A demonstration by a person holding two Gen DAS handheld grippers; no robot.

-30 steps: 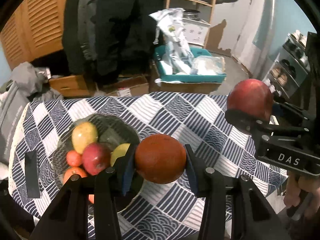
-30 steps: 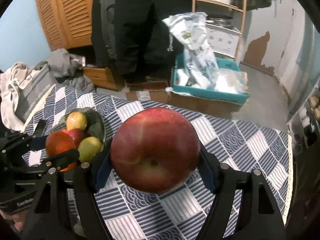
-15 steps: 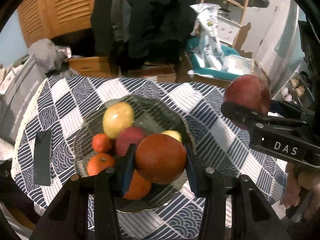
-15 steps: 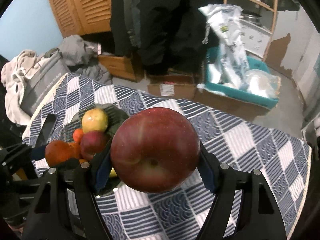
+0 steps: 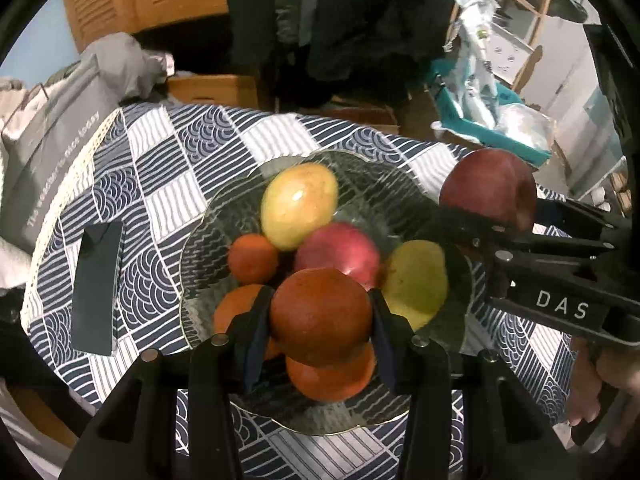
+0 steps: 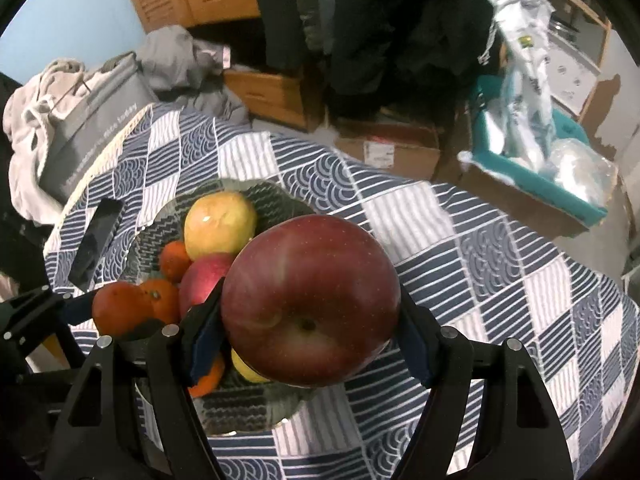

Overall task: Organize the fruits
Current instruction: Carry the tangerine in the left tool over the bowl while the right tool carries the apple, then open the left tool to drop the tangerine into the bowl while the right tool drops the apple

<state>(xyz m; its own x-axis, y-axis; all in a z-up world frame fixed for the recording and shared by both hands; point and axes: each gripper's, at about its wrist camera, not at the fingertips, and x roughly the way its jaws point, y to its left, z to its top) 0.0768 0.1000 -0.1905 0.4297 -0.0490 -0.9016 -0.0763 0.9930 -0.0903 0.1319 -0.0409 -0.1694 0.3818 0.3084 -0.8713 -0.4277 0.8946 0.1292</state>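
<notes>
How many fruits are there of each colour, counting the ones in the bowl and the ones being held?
Red: 2, the big apple in the right jaws and a red fruit in the glass bowl.
Orange: 4, one orange fruit in the left jaws and three in the bowl.
Yellow: 2, both in the bowl.
Total: 8 fruits.

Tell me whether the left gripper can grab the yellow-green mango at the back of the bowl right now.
Probably not: the left gripper is shut on a dark orange, so its jaws are full. The mango lies uncovered in the glass bowl, reachable once the orange is released.
</notes>
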